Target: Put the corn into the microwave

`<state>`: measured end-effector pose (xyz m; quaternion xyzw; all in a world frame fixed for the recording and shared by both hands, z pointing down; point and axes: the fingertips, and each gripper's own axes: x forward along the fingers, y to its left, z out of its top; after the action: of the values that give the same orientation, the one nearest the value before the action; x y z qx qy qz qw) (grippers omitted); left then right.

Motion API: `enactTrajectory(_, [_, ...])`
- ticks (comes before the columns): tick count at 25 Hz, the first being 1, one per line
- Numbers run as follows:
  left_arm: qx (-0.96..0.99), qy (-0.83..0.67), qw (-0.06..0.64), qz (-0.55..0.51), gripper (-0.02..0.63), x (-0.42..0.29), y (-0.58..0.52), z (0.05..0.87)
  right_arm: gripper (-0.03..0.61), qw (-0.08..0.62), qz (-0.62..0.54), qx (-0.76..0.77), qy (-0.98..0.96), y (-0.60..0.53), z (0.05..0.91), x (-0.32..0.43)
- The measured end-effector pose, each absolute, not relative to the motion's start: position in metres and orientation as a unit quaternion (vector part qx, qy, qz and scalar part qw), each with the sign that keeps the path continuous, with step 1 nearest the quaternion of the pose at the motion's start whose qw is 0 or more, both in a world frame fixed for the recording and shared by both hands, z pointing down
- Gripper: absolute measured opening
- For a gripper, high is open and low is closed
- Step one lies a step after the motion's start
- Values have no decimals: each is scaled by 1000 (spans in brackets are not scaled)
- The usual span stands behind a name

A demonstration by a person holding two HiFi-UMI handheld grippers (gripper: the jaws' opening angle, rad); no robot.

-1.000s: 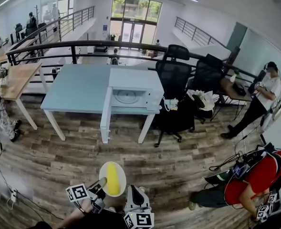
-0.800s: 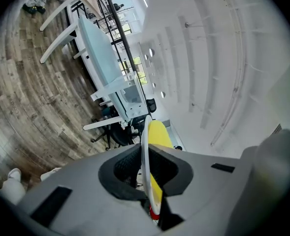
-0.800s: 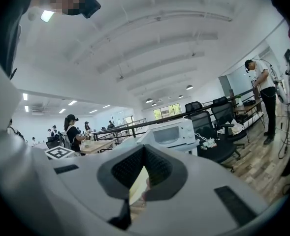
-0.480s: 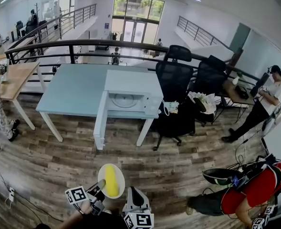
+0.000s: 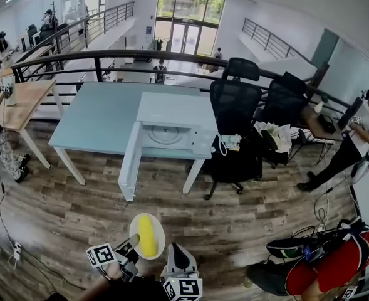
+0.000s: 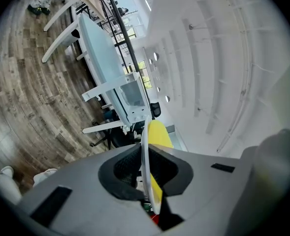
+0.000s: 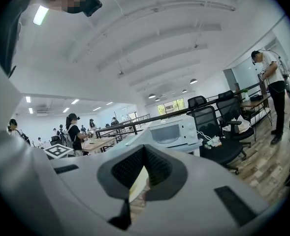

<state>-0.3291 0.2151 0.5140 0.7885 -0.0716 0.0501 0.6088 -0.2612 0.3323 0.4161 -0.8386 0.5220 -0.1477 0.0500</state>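
Corn (image 5: 148, 235) sits on its plate (image 5: 135, 229), pinched by your left hand-held gripper (image 5: 133, 242); your right hand-held gripper (image 5: 176, 256) is pressed together. The open microwave (image 5: 171, 127), mid-frame, has drawn nearer.

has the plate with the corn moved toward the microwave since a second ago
Yes, slightly forward: in the head view the gap between the plate and the lower end of the open microwave door has narrowed.

Stepped closer to the microwave (image 5: 171, 127) on the desk (image 5: 96, 115), now larger and lower at frame centre; left the person in red (image 5: 334, 271) partly cut off at lower right.
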Motion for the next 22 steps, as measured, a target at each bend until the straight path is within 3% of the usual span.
enactTrajectory(22, [778,-126,616,-4,25,-204,218,502,8,55,-123,-812,568,336,411,-110])
